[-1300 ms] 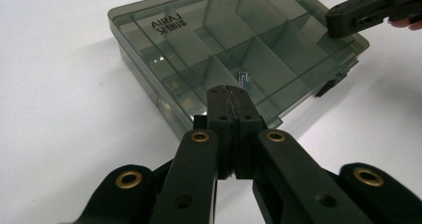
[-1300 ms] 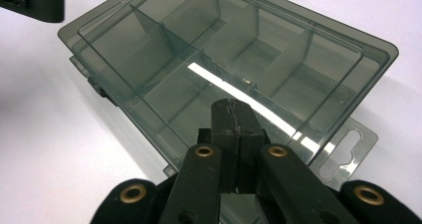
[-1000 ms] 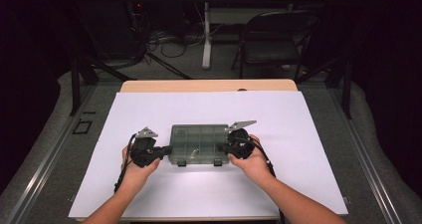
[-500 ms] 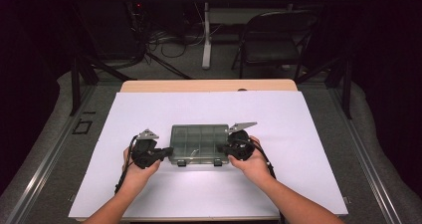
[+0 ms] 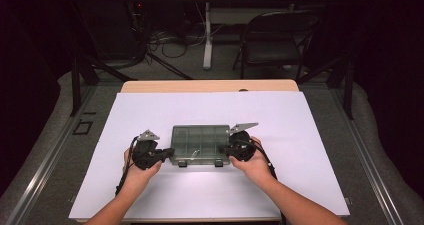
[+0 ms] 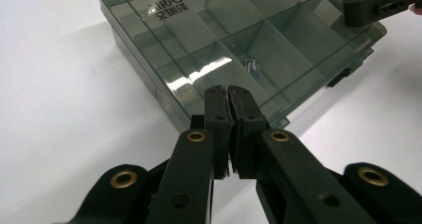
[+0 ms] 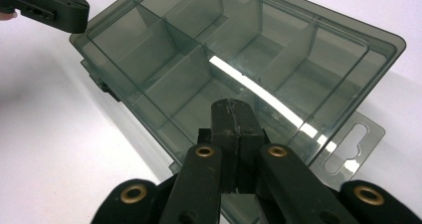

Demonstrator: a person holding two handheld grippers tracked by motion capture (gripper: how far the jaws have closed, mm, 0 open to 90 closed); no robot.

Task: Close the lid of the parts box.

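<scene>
Pressing in from either end, both grippers bracket a smoky clear organizer box [image 5: 200,144] that lies flat on the white table [image 5: 310,135], near its middle and toward the person's side. The left gripper [image 6: 228,92] has its jaws drawn nearly together with nothing between them, the tips resting at the box's near corner just by a front latch [image 6: 343,77]; closed tips make a firm blunt point for bracing or nudging. The right gripper [image 7: 232,106] is likewise fully closed and empty, its tips over the lid near the end that carries the hang tab [image 7: 347,148]. With one gripper at each short end, the box seems pinned so it cannot slide while a latch is worked, though whether either tip actually bears on the plastic is hard to tell. The lid lies down over the dividers, and one small pale item [image 6: 252,64] sits in a compartment. The latches face the person, which puts them within reach of the tips.
</scene>
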